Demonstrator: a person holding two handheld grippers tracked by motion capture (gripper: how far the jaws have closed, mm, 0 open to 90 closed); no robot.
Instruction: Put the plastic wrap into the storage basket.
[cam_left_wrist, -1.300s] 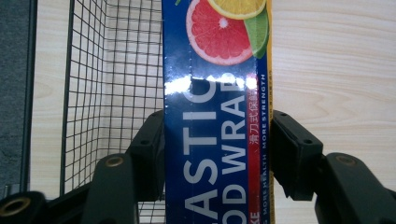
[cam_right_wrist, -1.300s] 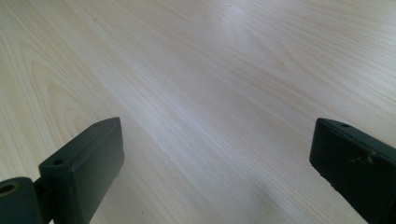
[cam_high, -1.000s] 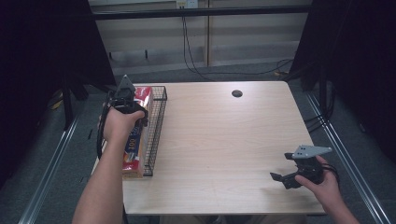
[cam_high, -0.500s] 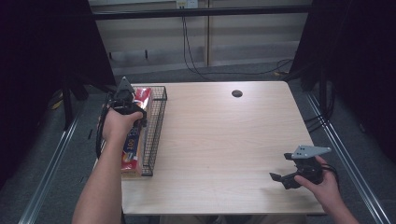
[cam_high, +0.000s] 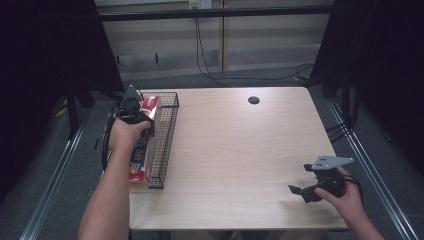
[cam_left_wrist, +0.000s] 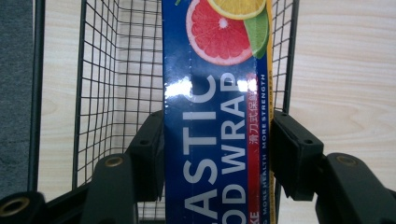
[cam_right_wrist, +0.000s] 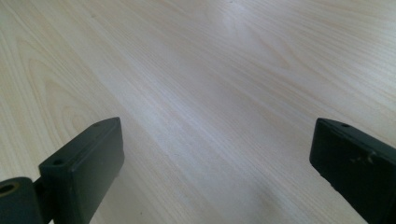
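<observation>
Left gripper is clamped on a long blue box of plastic food wrap, one black jaw pressed flat against each long side. In the left gripper view the box runs straight up the middle, white lettering and a strip of red with small print along one edge, citrus slices printed at the top end. Box sits inside a black wire basket; mesh walls show on both sides of it, pale wood visible through the grid. In the high view the basket stands at the far left corner of the table, long axis running near to far, and the box lies lengthwise in it, red end toward the near side, another red patch at the far end. The left hand holds its gripper over the left part of the basket, pointing away from the person; whether the box rests on the basket floor or hangs just above it, cannot tell. Right gripper is low at the near right corner, well apart from the basket, held by the right hand, grey three-cornered plate on top. Its jaws stand wide apart with nothing between them; right gripper view has bare wood grain between the two black pads. A small dark round hole sits in the tabletop near the far edge, right of the basket.
</observation>
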